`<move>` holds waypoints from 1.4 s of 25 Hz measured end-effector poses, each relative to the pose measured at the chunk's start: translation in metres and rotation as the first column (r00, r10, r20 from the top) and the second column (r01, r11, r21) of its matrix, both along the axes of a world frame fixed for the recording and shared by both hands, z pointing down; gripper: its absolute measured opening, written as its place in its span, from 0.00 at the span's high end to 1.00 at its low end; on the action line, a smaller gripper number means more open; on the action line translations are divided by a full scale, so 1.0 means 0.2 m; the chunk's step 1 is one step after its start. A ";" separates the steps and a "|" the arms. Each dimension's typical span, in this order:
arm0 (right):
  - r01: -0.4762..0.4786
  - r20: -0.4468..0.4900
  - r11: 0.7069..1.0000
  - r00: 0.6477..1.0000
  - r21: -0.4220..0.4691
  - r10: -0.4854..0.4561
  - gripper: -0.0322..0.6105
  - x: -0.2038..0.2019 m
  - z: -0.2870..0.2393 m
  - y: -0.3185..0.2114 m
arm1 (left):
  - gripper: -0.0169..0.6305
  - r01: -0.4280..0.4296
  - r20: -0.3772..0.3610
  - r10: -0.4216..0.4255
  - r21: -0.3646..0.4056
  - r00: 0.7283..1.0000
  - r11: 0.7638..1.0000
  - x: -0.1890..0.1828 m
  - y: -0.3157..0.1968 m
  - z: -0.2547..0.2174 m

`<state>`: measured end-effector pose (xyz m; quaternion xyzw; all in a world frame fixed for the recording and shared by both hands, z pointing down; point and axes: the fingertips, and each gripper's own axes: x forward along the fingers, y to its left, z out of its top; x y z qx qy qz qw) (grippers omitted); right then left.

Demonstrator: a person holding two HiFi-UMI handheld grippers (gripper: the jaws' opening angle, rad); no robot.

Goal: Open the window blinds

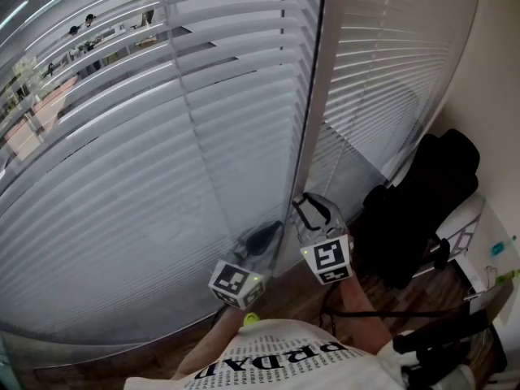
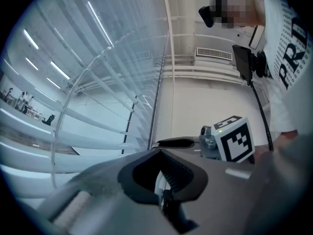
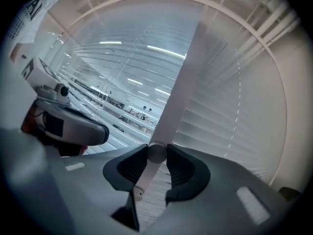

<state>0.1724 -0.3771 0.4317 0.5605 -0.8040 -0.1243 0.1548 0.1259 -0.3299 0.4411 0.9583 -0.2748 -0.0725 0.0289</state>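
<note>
Two panels of white slatted blinds [image 1: 146,161] fill the head view; the upper left slats are tilted apart and show a lit hall beyond. A pale tilt wand [image 1: 313,120] hangs between the panels. My right gripper [image 1: 313,211] is shut on its lower end; in the right gripper view the wand [image 3: 178,82] runs down between the pads [image 3: 182,168], its rounded tip just past them. My left gripper [image 1: 262,238] hovers beside it at the blind's lower edge, jaws together in the left gripper view [image 2: 159,153], touching nothing I can make out.
A black bag or chair [image 1: 422,210] stands against the right wall. Black tripod legs [image 1: 443,348] and cables lie on the wood floor at lower right. The person's printed white shirt [image 1: 276,360] is at the bottom edge.
</note>
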 end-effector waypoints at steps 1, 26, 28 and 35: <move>0.001 0.026 1.000 1.000 -0.012 -0.001 0.74 0.00 0.00 0.00 | 0.98 0.000 -0.001 0.000 0.000 1.000 1.000 0.00 0.00 0.00; 0.002 0.370 0.993 0.928 -0.117 0.042 0.74 0.02 0.09 0.00 | 0.98 -0.018 -0.012 0.018 -0.022 1.000 1.000 -0.02 0.01 0.11; 0.008 0.379 0.993 0.925 -0.119 0.038 0.74 0.02 0.06 0.00 | 0.98 -0.020 -0.006 0.020 -0.027 1.000 0.999 -0.02 0.01 0.08; 0.002 0.396 0.994 0.917 -0.111 0.043 0.74 0.03 0.07 0.00 | 0.98 -0.022 -0.061 0.020 -0.032 0.998 0.999 0.01 0.03 0.01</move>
